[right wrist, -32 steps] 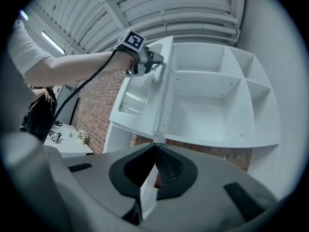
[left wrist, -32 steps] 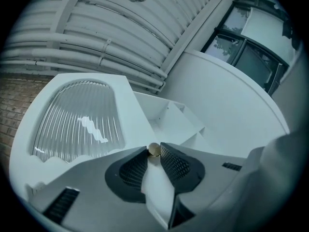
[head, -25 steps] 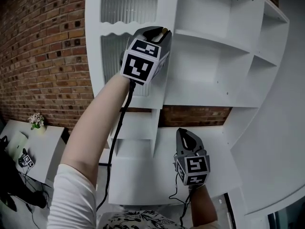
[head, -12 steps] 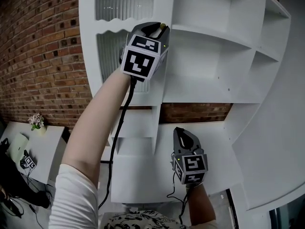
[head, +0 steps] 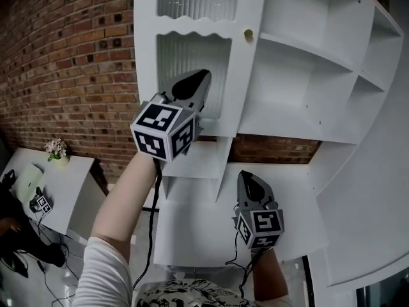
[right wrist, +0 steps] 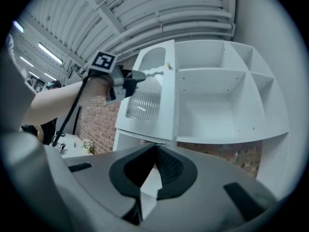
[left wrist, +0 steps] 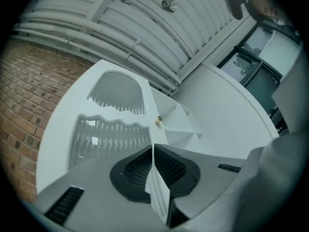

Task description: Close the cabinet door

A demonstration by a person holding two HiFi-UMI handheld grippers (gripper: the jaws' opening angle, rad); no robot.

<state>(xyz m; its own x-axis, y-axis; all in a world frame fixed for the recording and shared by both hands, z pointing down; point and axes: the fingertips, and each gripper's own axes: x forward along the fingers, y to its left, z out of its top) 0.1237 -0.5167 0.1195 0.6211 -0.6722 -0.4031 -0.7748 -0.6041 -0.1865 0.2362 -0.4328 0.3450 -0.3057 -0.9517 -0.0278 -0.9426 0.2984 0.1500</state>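
The white cabinet door [head: 239, 75] has two ribbed glass panels and a small brass knob [head: 248, 34] near its right edge. It lies close against the cabinet front; I cannot tell if a gap remains. My left gripper [head: 203, 75] hangs in front of the lower glass panel, below and left of the knob, touching nothing. Its jaws are closing, the tips nearly together, with nothing between them. From the left gripper view [left wrist: 153, 148] the knob [left wrist: 158, 121] shows just above the tips. My right gripper [head: 246, 174] is low, shut and empty [right wrist: 155, 149], facing the door [right wrist: 145, 98].
Open white shelves [head: 300, 75] fill the cabinet to the right of the door. A brick wall [head: 70, 62] runs on the left. A white table [head: 57, 184] with a small flower pot [head: 56, 149] stands at lower left. A cable hangs from my left arm.
My left gripper has come off the brass knob, dropped down and to the left in front of the lower glass panel, and its jaws have closed. The right gripper has barely shifted.
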